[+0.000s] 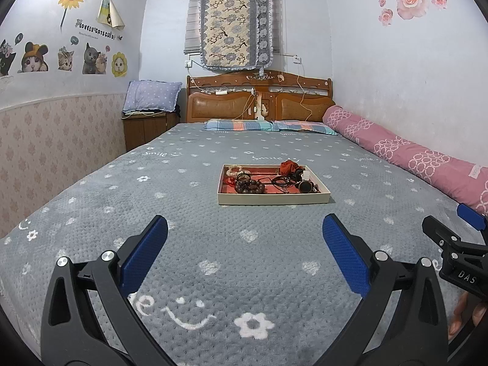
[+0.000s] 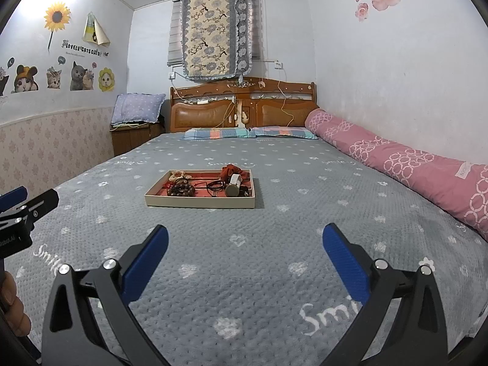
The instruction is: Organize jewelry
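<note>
A shallow cream tray (image 1: 274, 199) with a red lining sits mid-bed; it also shows in the right wrist view (image 2: 198, 203). It holds a dark wooden bead bracelet (image 1: 249, 187) (image 2: 180, 190), a pale bead bracelet (image 1: 235, 169), black cords (image 1: 282, 181), a red cloth pouch (image 1: 288, 166) (image 2: 231, 170) and a round dark case (image 1: 305, 186) (image 2: 232, 189). My left gripper (image 1: 245, 235) is open and empty, well short of the tray. My right gripper (image 2: 245, 242) is open and empty, short of the tray and to its right.
The grey flowered blanket (image 1: 244, 274) covers the bed. A rolled pink quilt (image 1: 411, 158) lies along the right wall. Striped pillows (image 1: 268, 125) and a wooden headboard (image 1: 259, 97) stand at the far end. A brown cabinet (image 1: 146, 128) with a purple pillow stands left.
</note>
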The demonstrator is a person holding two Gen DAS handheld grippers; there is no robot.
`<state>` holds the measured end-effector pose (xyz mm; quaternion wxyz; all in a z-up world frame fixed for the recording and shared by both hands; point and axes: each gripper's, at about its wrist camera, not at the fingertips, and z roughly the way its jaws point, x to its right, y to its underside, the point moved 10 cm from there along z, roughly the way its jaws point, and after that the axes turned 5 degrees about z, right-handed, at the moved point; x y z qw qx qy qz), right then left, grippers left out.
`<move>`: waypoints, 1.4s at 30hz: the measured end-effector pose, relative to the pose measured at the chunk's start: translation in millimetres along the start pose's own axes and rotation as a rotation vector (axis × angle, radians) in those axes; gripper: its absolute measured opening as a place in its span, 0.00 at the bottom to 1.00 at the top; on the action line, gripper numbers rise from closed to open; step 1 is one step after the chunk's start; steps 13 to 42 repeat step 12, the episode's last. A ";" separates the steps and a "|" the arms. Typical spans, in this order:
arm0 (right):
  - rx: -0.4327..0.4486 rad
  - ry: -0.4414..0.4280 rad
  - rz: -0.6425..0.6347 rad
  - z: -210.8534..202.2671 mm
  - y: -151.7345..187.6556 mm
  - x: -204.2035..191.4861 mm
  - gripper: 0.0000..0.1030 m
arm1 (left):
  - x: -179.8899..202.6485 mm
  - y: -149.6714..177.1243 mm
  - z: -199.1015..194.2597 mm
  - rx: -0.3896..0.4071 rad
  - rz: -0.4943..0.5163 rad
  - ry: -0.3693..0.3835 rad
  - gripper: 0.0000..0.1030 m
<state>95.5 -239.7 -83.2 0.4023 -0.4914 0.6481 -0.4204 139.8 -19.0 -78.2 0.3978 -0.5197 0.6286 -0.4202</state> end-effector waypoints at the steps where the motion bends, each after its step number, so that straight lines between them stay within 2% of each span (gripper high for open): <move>1: -0.001 0.000 -0.001 0.2 -0.2 0.2 0.96 | -0.1 -0.1 -0.1 0.002 0.001 -0.002 0.95; 4: -0.002 0.001 0.001 0.7 -0.7 1.0 0.96 | -0.5 -1.9 -3.0 0.019 0.024 -0.028 0.95; 10: -0.004 0.000 0.000 1.2 0.2 1.0 0.96 | 1.2 -3.2 -5.4 0.016 0.027 -0.007 0.95; 42: -0.003 0.000 -0.001 1.5 0.7 1.1 0.96 | 0.8 -3.2 -5.5 0.016 0.029 -0.009 0.95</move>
